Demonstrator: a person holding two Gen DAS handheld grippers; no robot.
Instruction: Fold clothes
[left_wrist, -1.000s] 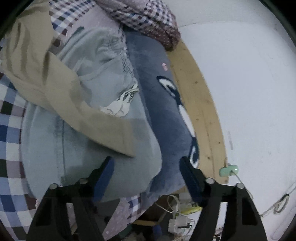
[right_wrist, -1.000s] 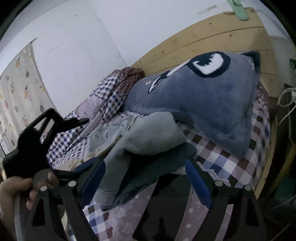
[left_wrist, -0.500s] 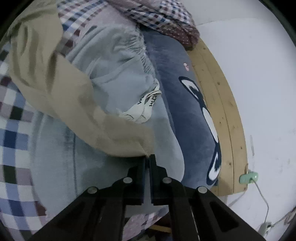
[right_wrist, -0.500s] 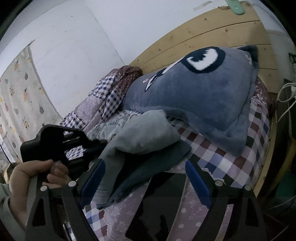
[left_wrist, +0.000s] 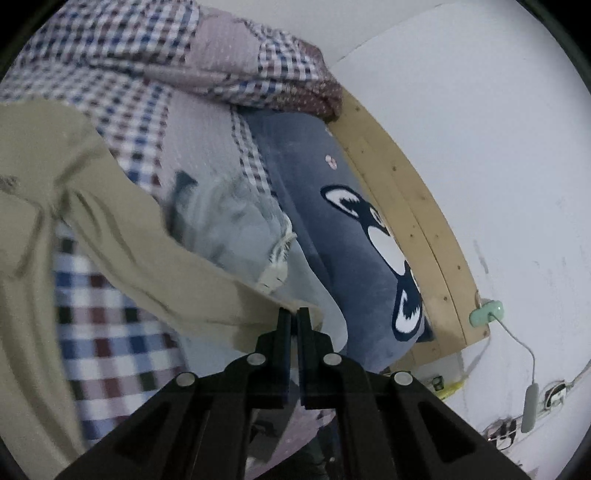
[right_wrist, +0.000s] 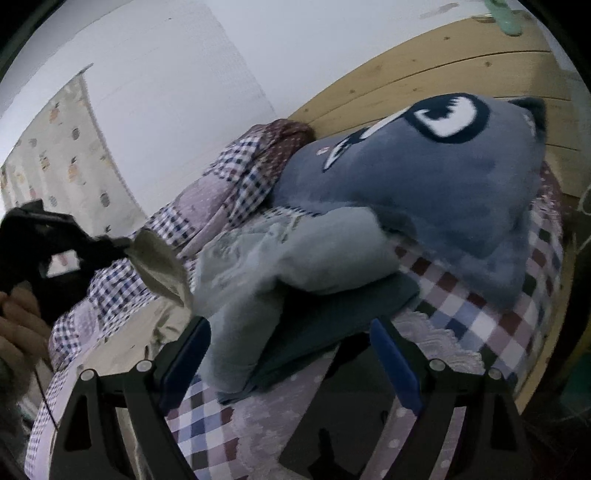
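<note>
We pinched the khaki garment (left_wrist: 140, 266) corner in our left gripper (left_wrist: 293, 319) (lower centre) for lifting; our right gripper (right_wrist: 291, 350) waited, jaws apart.

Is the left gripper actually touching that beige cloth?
Touching. The left wrist view shows the left gripper with jaws closed on the beige cloth's edge.

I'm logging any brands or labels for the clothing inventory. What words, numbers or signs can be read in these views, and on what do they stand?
No text can be read in either view.
White tag with dark print on the light grey garment: too blurred to read.
Small pink mark on the grey-blue cat-face pillow: too small to tell.
Khaki garment, pinched in the left tongs: no label shows.
</note>
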